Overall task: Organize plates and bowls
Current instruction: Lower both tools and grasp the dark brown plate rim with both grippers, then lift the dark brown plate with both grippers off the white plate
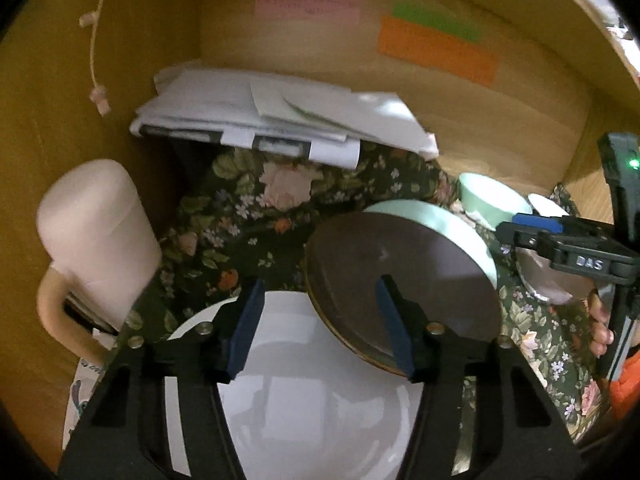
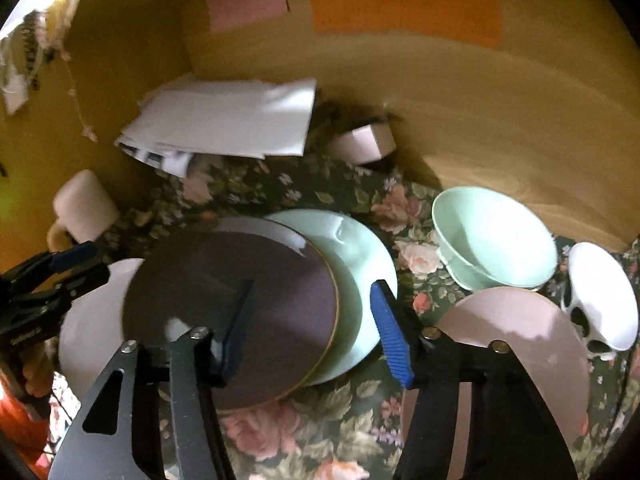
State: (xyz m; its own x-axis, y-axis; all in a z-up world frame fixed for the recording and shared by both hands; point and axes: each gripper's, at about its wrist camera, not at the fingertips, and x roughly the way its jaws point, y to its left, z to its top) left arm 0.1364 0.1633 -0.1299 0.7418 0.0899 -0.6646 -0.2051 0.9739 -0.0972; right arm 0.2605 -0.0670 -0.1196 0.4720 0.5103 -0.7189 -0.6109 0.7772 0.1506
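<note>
1. Nearest to us, the left gripper (image 1: 320, 326) hangs over the white plate (image 1: 320, 408) with its jaws part open and nothing between the pads; we judge it is lining up on that plate's far rim.
2. The right gripper (image 2: 310, 326) straddles the right edge of the dark plate (image 2: 232, 312), jaws partway apart and not pressing on it as far as we can see.
3. To do this well, we would take the dark plate's rim squarely and deep before lifting, since it lies tilted across the green plate (image 2: 360, 280) and could slide.
4. We would keep the two grippers apart, as the white and dark plates sit just beside each other.
5. To the near right lies a pink plate (image 2: 516, 340); farther right stand a green bowl (image 2: 496, 240) and a white spotted bowl (image 2: 604, 300).
6. Everything rests on a floral cloth (image 2: 320, 420), soft and rumpled, so plates may rock.
7. At the far left stands a cream mug (image 1: 96, 236); beyond, loose papers (image 1: 280, 116).
8. Wooden walls with coloured notes (image 1: 436, 48) close in the space.
</note>
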